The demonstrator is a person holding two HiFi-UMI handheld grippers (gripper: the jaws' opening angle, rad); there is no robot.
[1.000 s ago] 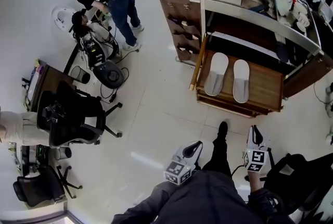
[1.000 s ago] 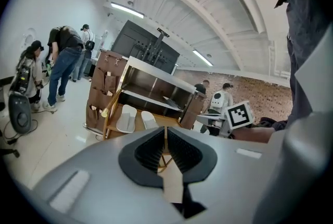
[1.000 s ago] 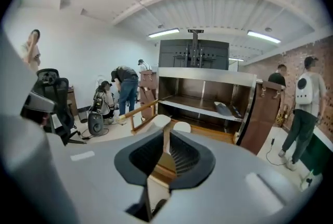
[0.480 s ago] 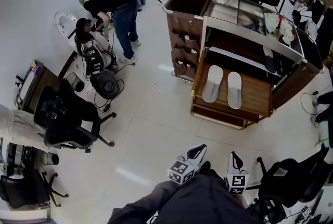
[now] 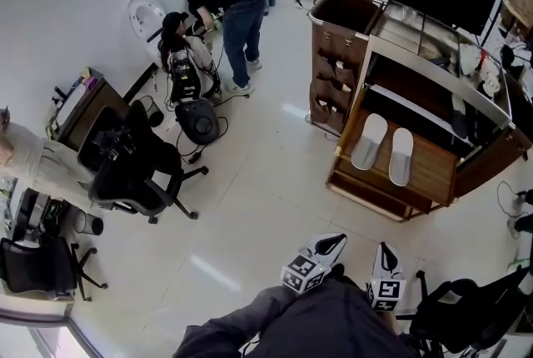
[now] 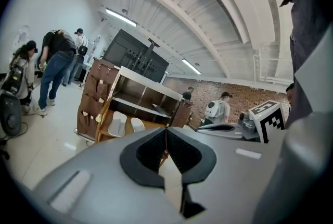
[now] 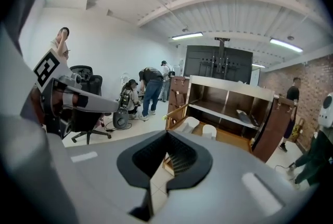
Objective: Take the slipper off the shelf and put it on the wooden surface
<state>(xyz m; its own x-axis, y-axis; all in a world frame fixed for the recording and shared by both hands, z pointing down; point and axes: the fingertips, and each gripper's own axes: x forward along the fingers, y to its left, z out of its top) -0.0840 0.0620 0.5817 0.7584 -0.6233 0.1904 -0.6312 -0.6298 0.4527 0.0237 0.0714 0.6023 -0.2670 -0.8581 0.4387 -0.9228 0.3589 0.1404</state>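
Both my grippers are closed on nothing right now: the left gripper has its jaws pressed together, and so does the right gripper. One flat white slipper lies just beside a second white slipper on the brown wooden surface of the tall brown shelf cart, well ahead of both grippers and slightly to their right, across the pale floor.

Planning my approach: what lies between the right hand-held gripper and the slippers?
Only bare floor, then the front edge of the wooden surface; the head view shows it.
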